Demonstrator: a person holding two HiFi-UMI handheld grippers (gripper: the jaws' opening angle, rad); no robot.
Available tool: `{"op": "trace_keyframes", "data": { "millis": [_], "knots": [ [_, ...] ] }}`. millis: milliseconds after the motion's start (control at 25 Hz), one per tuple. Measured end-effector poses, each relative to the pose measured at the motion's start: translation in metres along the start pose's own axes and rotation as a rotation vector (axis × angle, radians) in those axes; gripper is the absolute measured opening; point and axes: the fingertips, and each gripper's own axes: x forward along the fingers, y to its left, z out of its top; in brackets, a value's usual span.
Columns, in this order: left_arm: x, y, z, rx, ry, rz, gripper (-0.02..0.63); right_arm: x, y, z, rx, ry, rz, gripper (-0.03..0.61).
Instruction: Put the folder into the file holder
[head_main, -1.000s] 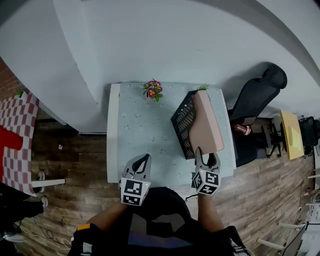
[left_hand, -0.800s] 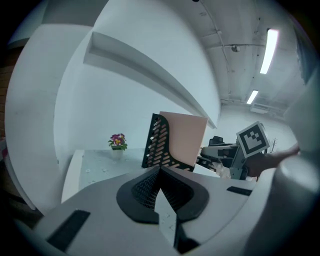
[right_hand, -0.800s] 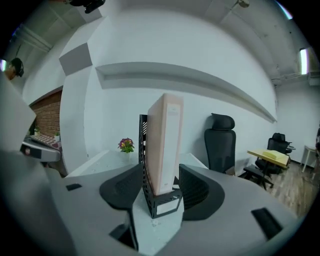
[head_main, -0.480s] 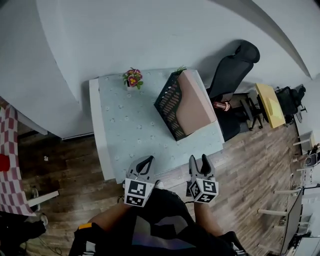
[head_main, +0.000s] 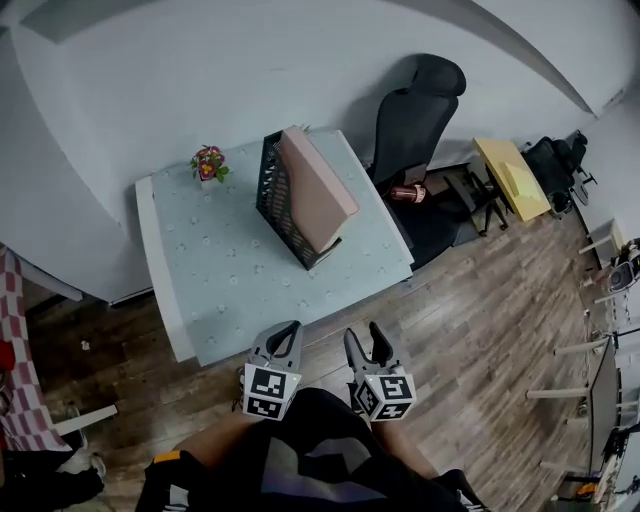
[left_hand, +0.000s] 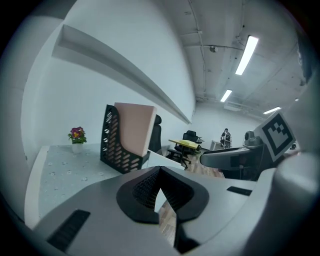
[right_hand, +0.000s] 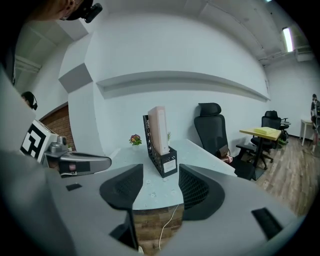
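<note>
The pink folder (head_main: 316, 187) stands on edge inside the black mesh file holder (head_main: 272, 192) on the pale table (head_main: 230, 290). Nothing holds it. Both grippers hang back from the table's near edge, above the wooden floor. My left gripper (head_main: 288, 330) has its pads touching at the tips and holds nothing. Beside it, my right gripper (head_main: 365, 335) is open and empty. The left gripper view shows the left gripper (left_hand: 160, 172) low in front, with the holder (left_hand: 112, 142) and folder (left_hand: 134, 130) beyond it. In the right gripper view, the folder (right_hand: 158, 127) and holder (right_hand: 161, 156) stand beyond the right gripper (right_hand: 161, 176).
A small pot of flowers (head_main: 207, 163) sits at the table's far left corner. A black office chair (head_main: 415, 110) stands to the right of the table, and a yellow desk (head_main: 510, 175) farther right. A white cable (right_hand: 167, 227) hangs below the table's edge.
My right gripper has let go of the folder's end and opened. Both grippers have drawn back from the table to over the floor. The folder stays in the holder.
</note>
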Motion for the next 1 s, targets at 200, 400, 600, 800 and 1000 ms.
{"op": "trace_keyframes", "data": {
  "millis": [200,400,600,800,1000],
  "knots": [
    [0.006,-0.069,-0.006,0.048,0.011,-0.009,0.006,-0.047,-0.038,-0.012,0.022,-0.030,0.027,0.221],
    [0.003,-0.128,-0.010,0.072,0.010,0.020,0.006,-0.090,-0.061,-0.020,0.004,-0.053,0.092,0.224],
    [-0.013,-0.184,-0.034,0.084,0.053,0.065,0.006,-0.131,-0.077,-0.040,-0.009,-0.049,0.167,0.229],
    [-0.035,-0.204,-0.045,0.100,0.077,0.122,0.006,-0.151,-0.081,-0.060,-0.007,-0.023,0.214,0.229],
    [-0.057,-0.202,-0.047,0.115,0.073,0.155,0.006,-0.163,-0.058,-0.062,-0.015,-0.025,0.253,0.229]
  ]
}}
